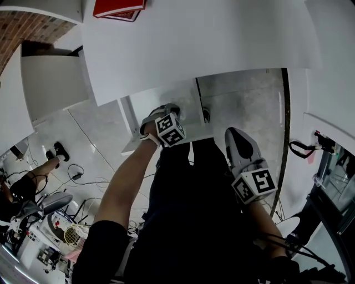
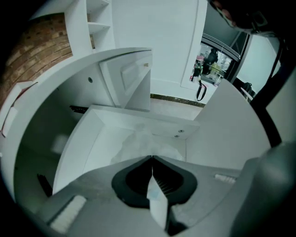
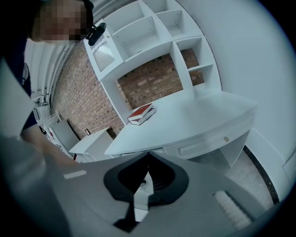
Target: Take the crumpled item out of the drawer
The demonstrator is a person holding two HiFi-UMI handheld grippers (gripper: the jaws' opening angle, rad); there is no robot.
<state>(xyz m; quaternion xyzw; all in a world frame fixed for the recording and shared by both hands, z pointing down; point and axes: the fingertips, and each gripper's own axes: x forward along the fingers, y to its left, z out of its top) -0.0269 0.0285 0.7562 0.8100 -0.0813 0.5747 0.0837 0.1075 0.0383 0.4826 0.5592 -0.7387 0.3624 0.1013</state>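
**Head view.** We are looking steeply down at the front edge of the white bench (image 1: 194,44). The left claw (image 1: 165,111) is reaching toward 12 o'clock, just below that edge, with the left marker cube (image 1: 170,130) facing up. The right claw (image 1: 237,138) is hanging at 4 o'clock from the left one, well apart from it, over the grey floor (image 1: 244,100). The right marker cube (image 1: 254,186) is sitting at its rear end. A red book (image 1: 118,8) is lying on the bench at 11 o'clock.

**Left gripper view.** We are reading the left claw (image 2: 151,158) as closed: both jaws are meeting at the tips, and we are seeing nothing pinched between them. The open white drawer (image 2: 88,139) is lying straight ahead at 12 o'clock. The crumpled item (image 2: 141,141), pale and white, is resting inside the drawer, just beyond the jaw tips. We cannot tell whether the tips are touching it.

**Right gripper view.** We are reading the right claw (image 3: 148,153) as closed and empty, with its jaws pressing together. It is pointing at the bench (image 3: 194,115), which is spreading from 12 to 2 o'clock. The red book (image 3: 141,113) is lying on the bench at 12 o'clock. White shelves (image 3: 152,32) and a brick wall (image 3: 148,83) are standing behind it.
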